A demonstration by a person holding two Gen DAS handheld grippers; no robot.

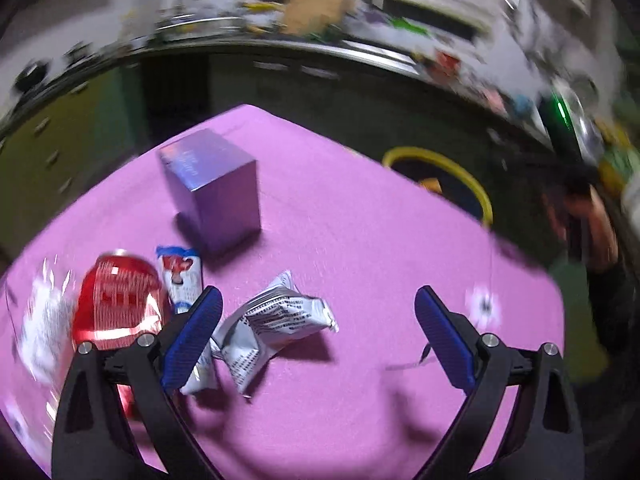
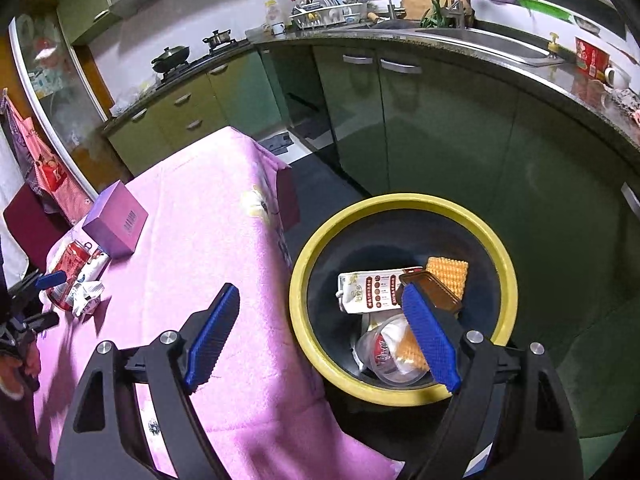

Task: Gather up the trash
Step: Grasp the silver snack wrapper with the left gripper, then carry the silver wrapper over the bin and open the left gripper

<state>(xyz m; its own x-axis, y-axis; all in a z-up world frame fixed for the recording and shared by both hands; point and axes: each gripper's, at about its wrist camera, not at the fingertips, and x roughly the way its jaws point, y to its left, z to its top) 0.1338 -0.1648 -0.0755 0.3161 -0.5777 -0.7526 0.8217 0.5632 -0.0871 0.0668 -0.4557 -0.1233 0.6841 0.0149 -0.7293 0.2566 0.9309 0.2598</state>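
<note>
My left gripper (image 1: 318, 300) is open and empty above the pink table (image 1: 360, 220). A crumpled silver wrapper (image 1: 276, 320) lies just by its left finger. A red can (image 1: 116, 304), a white and blue packet (image 1: 182, 276) and a blurred white wrapper (image 1: 44, 320) lie left of it. My right gripper (image 2: 320, 300) is open and empty, over the near rim of the yellow-rimmed bin (image 2: 298, 280). The bin holds a white carton (image 2: 372, 290), a plastic cup (image 2: 384, 354) and orange wafers (image 2: 448, 274).
A purple box (image 1: 216, 184) stands on the table behind the trash; it also shows in the right wrist view (image 2: 116, 220). The bin (image 1: 460, 168) sits on the floor beyond the table's right edge. Green kitchen cabinets (image 2: 440, 128) and a counter run behind.
</note>
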